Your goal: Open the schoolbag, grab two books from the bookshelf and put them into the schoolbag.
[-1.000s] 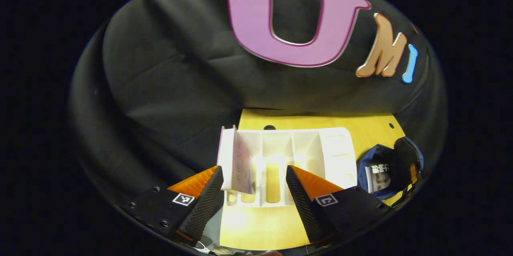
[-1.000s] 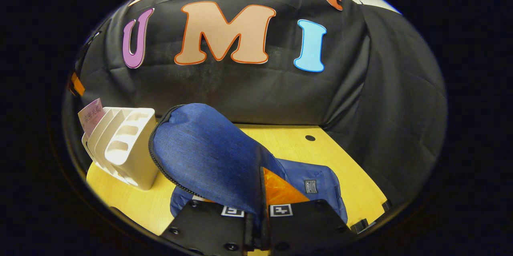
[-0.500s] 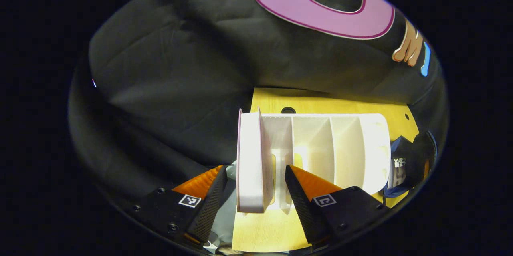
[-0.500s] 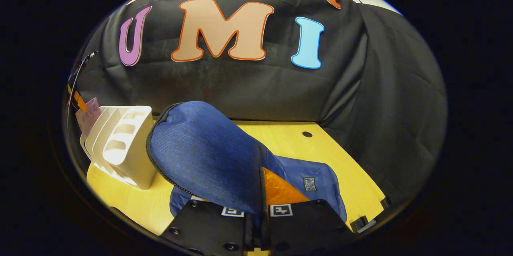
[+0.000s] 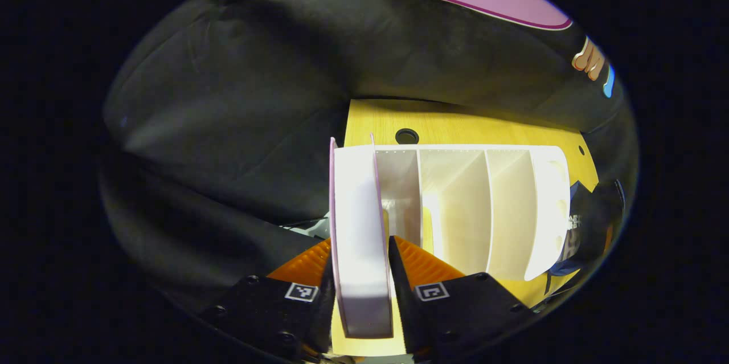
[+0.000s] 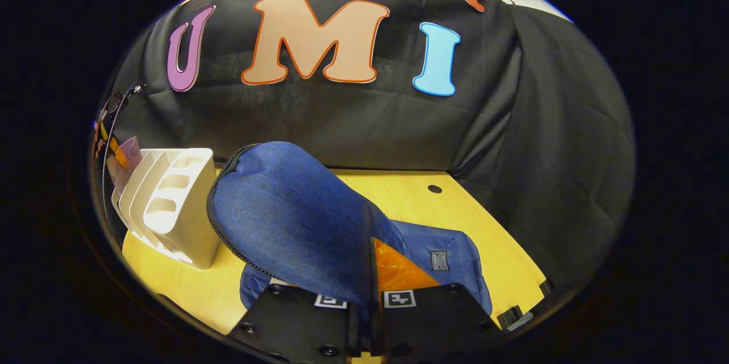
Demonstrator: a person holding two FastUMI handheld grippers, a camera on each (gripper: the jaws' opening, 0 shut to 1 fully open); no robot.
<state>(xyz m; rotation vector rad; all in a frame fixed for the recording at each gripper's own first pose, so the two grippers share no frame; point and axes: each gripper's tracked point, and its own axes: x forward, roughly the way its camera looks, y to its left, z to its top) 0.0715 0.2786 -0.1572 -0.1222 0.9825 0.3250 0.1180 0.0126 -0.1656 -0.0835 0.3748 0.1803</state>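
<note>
Book (image 5: pixel 360 238) stands in the leftmost slot of the white shelf (image 5: pixel 512 204) on the bench (image 5: pixel 455 125), and our left claw (image 5: pixel 361 290) straddles its near edge with both fingers against its covers, so we judge it gripped. Our right claw (image 6: pixel 364 318) is clamped on the blue flap (image 6: pixel 290 221) of the bag (image 6: pixel 444 261), holding it lifted and the mouth open.

To do this step well, we should draw the book straight up and out along the slot, without twisting it against the divider, so the light shelf does not tip or slide. The right claw should hold the flap high until the book is in.

From the left claw view we see the grip on the book and the empty slots to its right; the bag is only a dark sliver at the far right. The right claw view gives us the raised flap and the shelf's side, with the book's pink top corner (image 6: pixel 130 154) at the left edge.
</note>
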